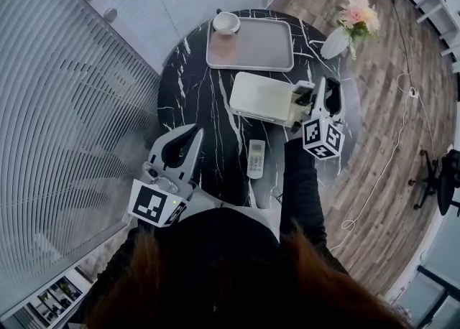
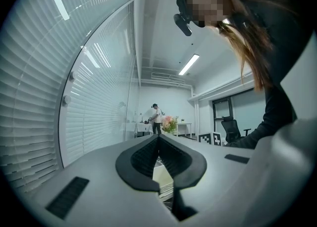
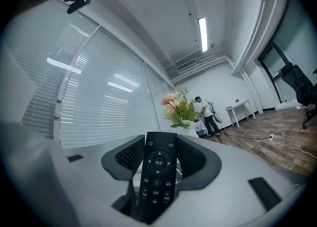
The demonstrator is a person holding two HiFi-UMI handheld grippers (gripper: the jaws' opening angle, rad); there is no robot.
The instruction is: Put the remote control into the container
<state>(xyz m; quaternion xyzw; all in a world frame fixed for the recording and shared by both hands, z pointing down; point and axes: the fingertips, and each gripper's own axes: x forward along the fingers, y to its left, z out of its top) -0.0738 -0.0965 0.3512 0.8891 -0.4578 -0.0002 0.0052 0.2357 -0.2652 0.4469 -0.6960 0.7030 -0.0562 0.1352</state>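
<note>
Grey and clenched on nothing, the left claw [image 1: 194, 133] idles at the near tabletop [image 1: 208, 105] edge, with a white remote [image 1: 256, 158] lying just beside it. The right claw [image 3: 159, 141] grasps a black remote [image 3: 156, 181] lengthwise, poised at the container's [image 1: 259, 96] right end, likely for dropping it in.

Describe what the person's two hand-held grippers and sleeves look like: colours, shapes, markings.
The left gripper and right gripper share pale grey-white plastic bodies tapering into two curved jaws lined with black ribbed pads. Each carries a cube of black-and-white square markers, the left cube and the right cube. The person wears long black sleeves. No cables show.
</note>
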